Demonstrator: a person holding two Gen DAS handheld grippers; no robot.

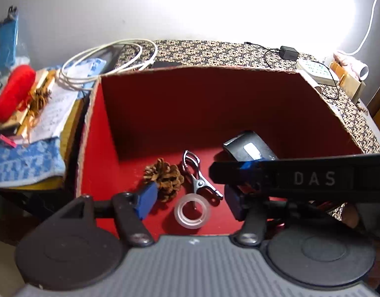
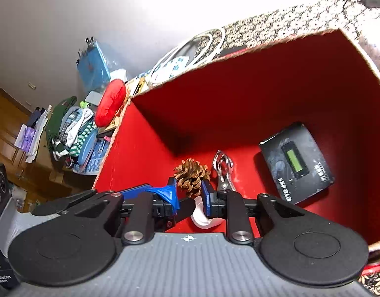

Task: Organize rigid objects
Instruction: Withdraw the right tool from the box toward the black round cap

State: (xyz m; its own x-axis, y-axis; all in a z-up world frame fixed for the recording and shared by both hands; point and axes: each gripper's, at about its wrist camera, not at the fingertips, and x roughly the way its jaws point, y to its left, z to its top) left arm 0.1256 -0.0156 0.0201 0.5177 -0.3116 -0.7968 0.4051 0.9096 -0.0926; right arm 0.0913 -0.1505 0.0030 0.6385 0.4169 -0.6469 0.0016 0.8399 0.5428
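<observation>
A red-lined cardboard box [image 1: 214, 104] holds a pine cone [image 1: 165, 177], a metal clip [image 1: 197, 175], a clear tape roll [image 1: 192, 210] and a black device with a small screen [image 1: 249, 148]. My left gripper [image 1: 190, 200] is open and empty, low inside the box above the tape roll. My right gripper [image 2: 189, 195] is open and empty over the box [image 2: 239, 99], with the pine cone [image 2: 192, 173] between its fingertips' line of sight and the tape roll [image 2: 202, 219] below. The clip [image 2: 223, 170] and the device [image 2: 296, 163] lie to its right. The right gripper's body [image 1: 301, 178] crosses the left wrist view.
A patterned tablecloth [image 1: 214, 52] lies behind the box with a white cable coil [image 1: 108, 61], a black charger [image 1: 289, 52] and a white keypad device [image 1: 316, 71]. A red pouch [image 1: 14, 91], papers and a blue towel [image 1: 24, 158] lie left. Folded clothes [image 2: 71, 128] lie further left.
</observation>
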